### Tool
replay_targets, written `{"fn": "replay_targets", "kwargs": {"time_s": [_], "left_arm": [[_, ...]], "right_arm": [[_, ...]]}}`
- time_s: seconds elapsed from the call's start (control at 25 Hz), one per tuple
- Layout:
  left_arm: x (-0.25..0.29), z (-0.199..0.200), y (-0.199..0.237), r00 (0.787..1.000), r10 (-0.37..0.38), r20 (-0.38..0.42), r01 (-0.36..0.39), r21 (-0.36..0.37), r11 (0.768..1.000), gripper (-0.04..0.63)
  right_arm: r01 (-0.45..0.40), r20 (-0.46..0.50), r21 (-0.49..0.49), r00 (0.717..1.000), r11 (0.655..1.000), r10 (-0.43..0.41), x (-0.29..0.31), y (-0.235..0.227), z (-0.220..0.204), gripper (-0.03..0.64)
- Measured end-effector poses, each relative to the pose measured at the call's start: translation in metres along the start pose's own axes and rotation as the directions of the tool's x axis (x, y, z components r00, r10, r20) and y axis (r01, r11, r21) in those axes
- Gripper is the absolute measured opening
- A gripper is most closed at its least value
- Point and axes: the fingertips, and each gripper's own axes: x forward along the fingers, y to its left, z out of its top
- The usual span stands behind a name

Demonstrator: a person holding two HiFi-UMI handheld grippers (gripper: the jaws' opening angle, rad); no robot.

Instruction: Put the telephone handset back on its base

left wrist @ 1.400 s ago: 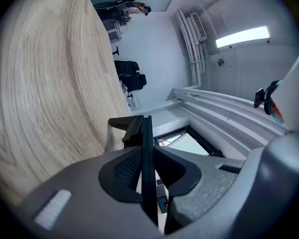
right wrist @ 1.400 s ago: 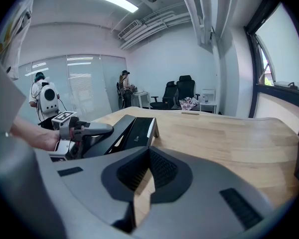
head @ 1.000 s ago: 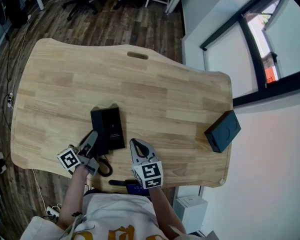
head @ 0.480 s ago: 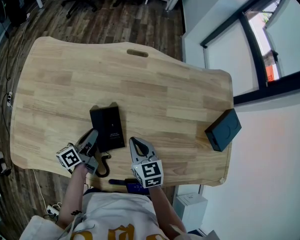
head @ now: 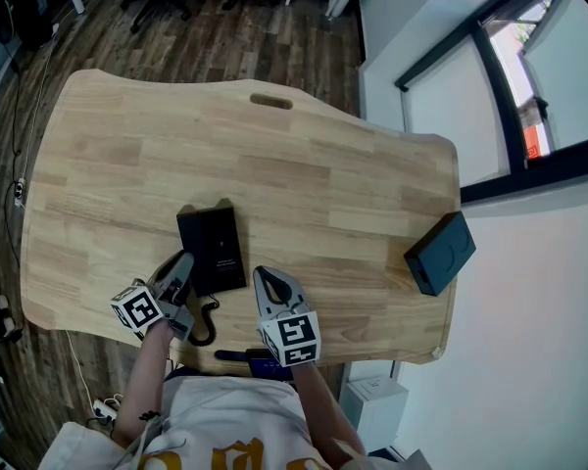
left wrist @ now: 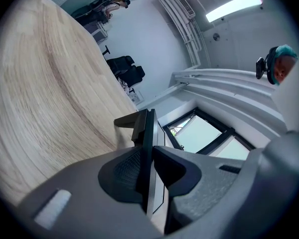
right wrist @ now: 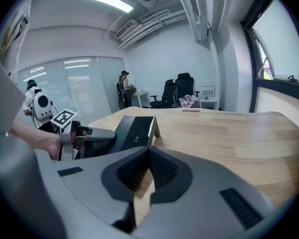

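The black rectangular telephone base (head: 220, 248) lies flat on the pale wooden tabletop (head: 304, 174). At the near-left corner of this base, the left claw (head: 181, 267) is clenched on the thin black plastic telephone handset (left wrist: 150, 128), which stands on its edge between the jaws. I cannot tell if the handset already sits on the base. The black curly cord (head: 204, 321) lies just in front of the base, beside the left claw. The right claw (head: 265, 280) waits near the base, on its near-right side, closed and holding nothing. A dark box (head: 439, 255) rests far to the right of the base.
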Motion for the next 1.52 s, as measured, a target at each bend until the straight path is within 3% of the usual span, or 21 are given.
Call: {"fn": "replay_targets", "kwargs": {"time_s": [0.44,1.32,1.4,1.52], "left_arm": [[0.0017,-0.0001,0.0049,0.997,0.07,0.011,-0.07,0.028,0.997,0.077],[-0.0007,0.0001,0.0098,0.99,0.14,0.001,-0.14,0.061,0.988,0.112],[-0.0024,0.0016,0.0097,0.987,0.16,0.005,-0.16,0.084,0.984,0.112],[-0.0056,0.0083,0.0098,0.976,0.219,0.018,-0.219,0.177,0.96,0.112]], "right_arm": [[-0.008,0.001,0.023,1.0,1.0,0.008,0.001,-0.0006,-0.0002,0.006],[0.0,0.011,0.045,1.0,0.999,0.0,-0.0031,-0.002,0.0002,0.006],[0.004,0.013,0.047,1.0,0.999,-0.004,-0.003,-0.0029,0.0008,0.006],[0.005,0.018,0.048,1.0,0.999,-0.006,-0.0025,-0.004,0.0035,0.006]]}}
